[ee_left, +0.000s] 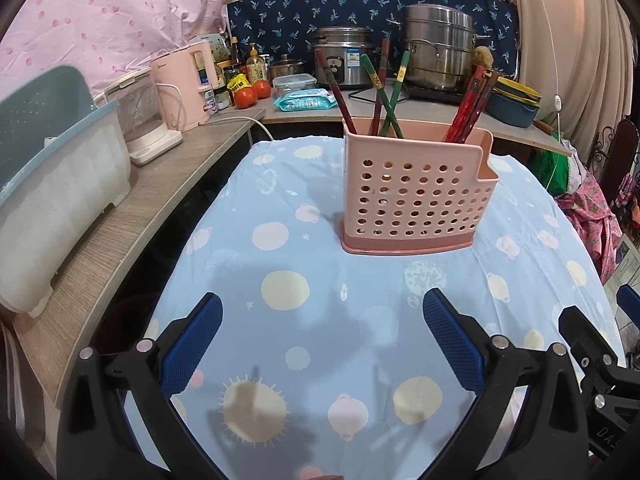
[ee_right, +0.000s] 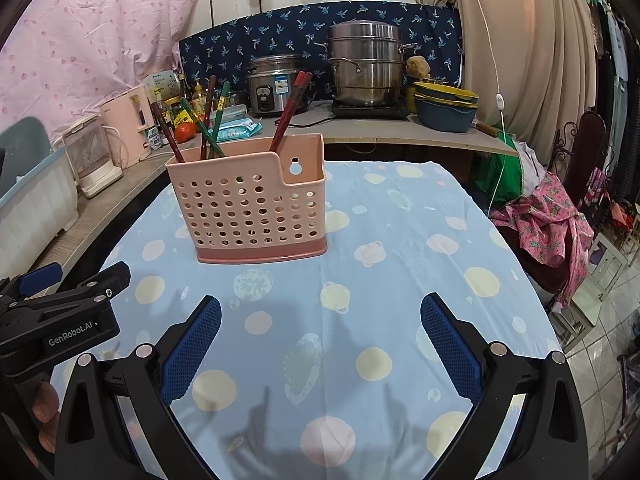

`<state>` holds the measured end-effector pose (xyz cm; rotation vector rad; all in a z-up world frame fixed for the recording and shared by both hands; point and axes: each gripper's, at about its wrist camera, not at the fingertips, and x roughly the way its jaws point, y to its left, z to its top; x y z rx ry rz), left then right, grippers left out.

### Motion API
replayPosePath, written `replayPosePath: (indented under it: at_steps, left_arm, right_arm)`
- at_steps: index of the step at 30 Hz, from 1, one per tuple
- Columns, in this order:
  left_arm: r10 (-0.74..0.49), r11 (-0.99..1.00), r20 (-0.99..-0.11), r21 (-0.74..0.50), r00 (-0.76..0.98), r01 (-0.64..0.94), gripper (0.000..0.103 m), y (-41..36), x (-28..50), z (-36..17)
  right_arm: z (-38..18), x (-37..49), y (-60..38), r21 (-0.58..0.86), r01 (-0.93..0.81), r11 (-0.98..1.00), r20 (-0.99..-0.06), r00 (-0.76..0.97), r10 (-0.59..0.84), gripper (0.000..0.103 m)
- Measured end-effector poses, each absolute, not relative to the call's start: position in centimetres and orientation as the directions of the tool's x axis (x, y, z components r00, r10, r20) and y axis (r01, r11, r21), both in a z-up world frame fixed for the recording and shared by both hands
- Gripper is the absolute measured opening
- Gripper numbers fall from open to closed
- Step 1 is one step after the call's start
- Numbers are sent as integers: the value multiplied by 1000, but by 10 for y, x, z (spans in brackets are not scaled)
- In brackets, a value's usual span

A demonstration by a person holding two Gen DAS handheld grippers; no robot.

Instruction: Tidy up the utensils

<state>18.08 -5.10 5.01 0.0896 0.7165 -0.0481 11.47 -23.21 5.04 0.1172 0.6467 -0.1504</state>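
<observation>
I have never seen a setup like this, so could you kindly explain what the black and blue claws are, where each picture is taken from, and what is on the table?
The claws are two handheld grippers; a person holds one in each hand, and each carries a wide-angle camera looking along its fingers. One picture comes from the left gripper, the other from the right gripper. Both are open and hold nothing. The black object at the left edge of the right view is the left gripper seen from the side. On the blue patterned tablecloth stands a pink perforated utensil holder with red and green chopsticks standing inside. Behind it is a counter with a rice cooker, a steel steamer pot and a pink kettle.
</observation>
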Motion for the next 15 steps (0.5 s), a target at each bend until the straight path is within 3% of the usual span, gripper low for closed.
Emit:
replayPosePath:
  at_steps: [15]
  left_arm:
    - [-18, 993, -652, 75, 758, 88, 96, -57, 177, 49]
  right_arm:
    - [45, 114, -234, 66, 186, 980, -617, 780, -106, 96]
